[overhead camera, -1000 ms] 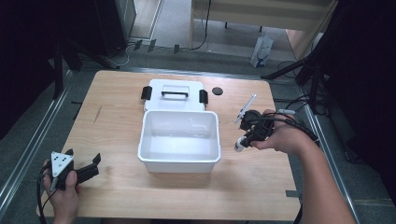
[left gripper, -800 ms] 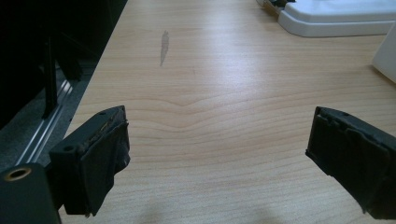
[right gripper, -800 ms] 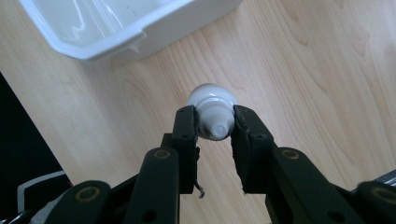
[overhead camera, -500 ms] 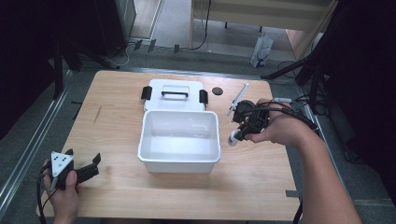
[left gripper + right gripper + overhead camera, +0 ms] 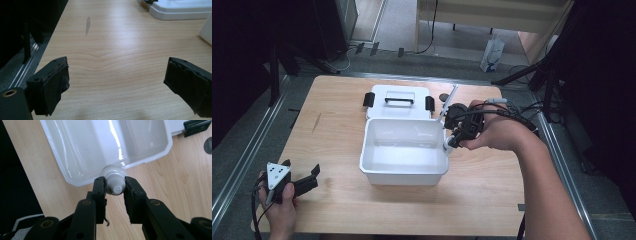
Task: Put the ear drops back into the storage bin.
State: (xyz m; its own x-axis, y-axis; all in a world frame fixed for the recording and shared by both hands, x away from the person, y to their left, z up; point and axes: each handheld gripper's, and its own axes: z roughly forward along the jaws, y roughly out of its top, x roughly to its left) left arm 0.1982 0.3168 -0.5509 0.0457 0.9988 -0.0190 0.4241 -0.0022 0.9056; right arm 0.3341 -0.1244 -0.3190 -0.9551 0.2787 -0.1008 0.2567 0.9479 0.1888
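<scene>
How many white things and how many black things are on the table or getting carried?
White: 3, the box, the lid behind it, and the bulb in the right gripper.
Black: 3, the two grippers, with the left gripper open, and the round disc.
Total: 6

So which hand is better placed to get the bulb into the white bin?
The right. The right gripper is shut on the light bulb at the rim of the white bin. The left gripper sits open at the near left table corner, holding nothing.
</scene>
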